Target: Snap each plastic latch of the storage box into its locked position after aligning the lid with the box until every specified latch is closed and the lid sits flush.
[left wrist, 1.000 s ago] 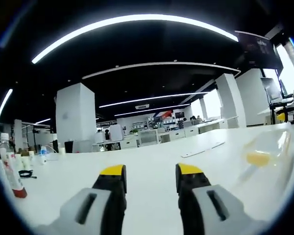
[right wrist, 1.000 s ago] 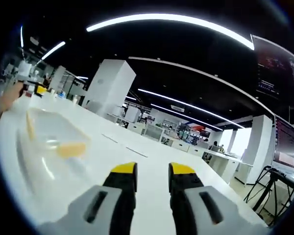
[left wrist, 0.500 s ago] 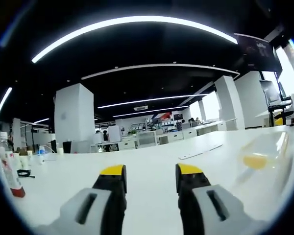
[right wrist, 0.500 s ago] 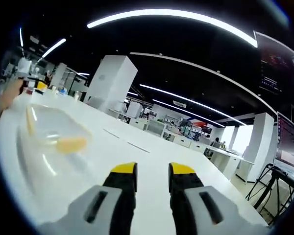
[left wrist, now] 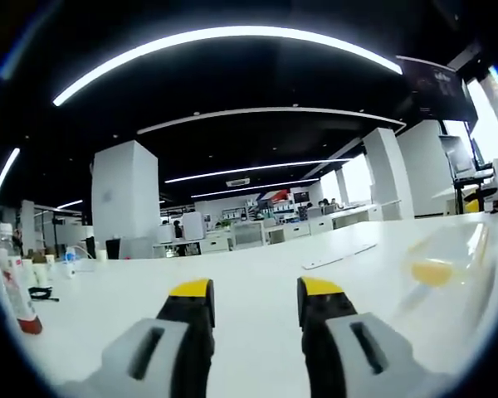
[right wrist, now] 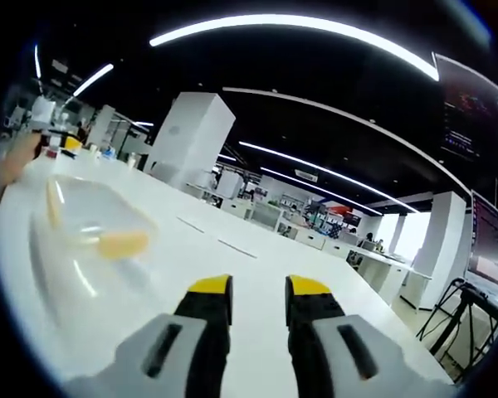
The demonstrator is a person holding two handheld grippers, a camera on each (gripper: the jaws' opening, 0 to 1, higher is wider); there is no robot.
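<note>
Both grippers, left gripper [left wrist: 253, 290] and right gripper [right wrist: 259, 286], hover with jaws spread, empty. The box [right wrist: 87, 240] sits between them on the bench [left wrist: 257, 274]. Square the lid first, then press each yellow latch [left wrist: 432, 271] straight down.

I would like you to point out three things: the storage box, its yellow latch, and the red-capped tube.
storage box [right wrist: 83, 240]: right gripper view, on its clear lid.
yellow latch [left wrist: 432, 271]: left gripper view, on the latch's flat face.
red-capped tube [left wrist: 18, 300]: left gripper view, on the white body above the red cap.
</note>
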